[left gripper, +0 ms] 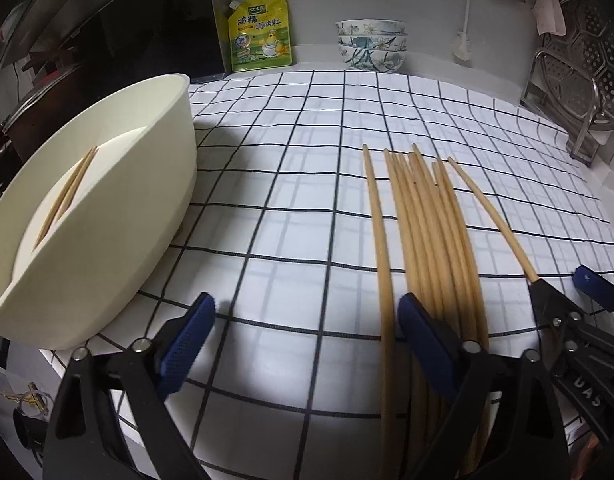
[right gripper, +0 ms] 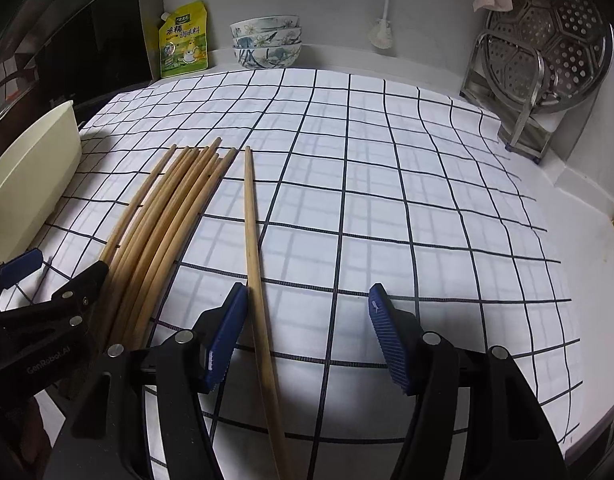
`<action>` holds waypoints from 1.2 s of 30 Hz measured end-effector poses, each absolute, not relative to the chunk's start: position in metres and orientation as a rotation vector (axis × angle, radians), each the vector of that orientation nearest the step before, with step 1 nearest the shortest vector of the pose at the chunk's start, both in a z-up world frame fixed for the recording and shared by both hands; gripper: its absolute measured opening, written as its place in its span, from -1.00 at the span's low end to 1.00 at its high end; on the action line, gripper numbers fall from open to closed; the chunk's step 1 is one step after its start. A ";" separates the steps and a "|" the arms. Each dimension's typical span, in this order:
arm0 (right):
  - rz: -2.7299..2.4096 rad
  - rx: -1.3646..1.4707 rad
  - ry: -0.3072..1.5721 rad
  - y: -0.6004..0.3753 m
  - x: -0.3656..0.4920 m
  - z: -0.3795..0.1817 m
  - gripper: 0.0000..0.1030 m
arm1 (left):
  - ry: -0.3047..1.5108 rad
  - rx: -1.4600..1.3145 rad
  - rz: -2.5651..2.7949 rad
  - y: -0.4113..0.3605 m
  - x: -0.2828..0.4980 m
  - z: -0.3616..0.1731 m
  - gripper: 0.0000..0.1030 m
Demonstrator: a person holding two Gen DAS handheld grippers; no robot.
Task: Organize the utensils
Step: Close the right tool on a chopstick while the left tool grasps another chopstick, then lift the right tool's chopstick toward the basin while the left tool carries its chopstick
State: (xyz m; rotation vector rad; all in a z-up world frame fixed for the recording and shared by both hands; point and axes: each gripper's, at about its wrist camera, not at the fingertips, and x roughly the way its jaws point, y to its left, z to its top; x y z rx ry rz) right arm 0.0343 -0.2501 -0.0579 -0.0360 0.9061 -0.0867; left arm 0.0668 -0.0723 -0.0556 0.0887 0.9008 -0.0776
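Left gripper [left gripper: 307, 320] is hovering released, jaws wide, one chopstick [left gripper: 381, 248] lying between them untouched. Right gripper [right gripper: 307, 312] is also sitting released over a lone chopstick [right gripper: 253, 240], its left pad touching it. Chopstick bundle [left gripper: 431, 240] is lying on the checked cloth [left gripper: 287, 184] covering the worktop. Cream bin [left gripper: 119, 216] at left is holding two chopsticks [left gripper: 65, 196]. Bowls [left gripper: 371, 44] are stacked far back.

We see each hand-held gripper, left [left gripper: 307, 316] and right [right gripper: 307, 304], as black plastic arms with silver screws, ribbed blue pads and pale embossed lettering.
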 end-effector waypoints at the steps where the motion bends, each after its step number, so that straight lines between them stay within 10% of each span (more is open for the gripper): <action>1: -0.084 -0.051 0.902 -0.247 0.034 -0.058 0.14 | 0.904 0.079 -0.096 -0.073 0.066 -0.055 0.47; 8: 0.001 -0.061 0.897 -0.234 0.033 -0.057 -0.86 | 0.913 0.092 -0.172 -0.081 0.059 -0.050 -0.84; 36: 0.066 0.096 0.885 -0.236 0.020 -0.045 -0.88 | 0.910 0.040 -0.236 -0.048 0.046 -0.033 -0.86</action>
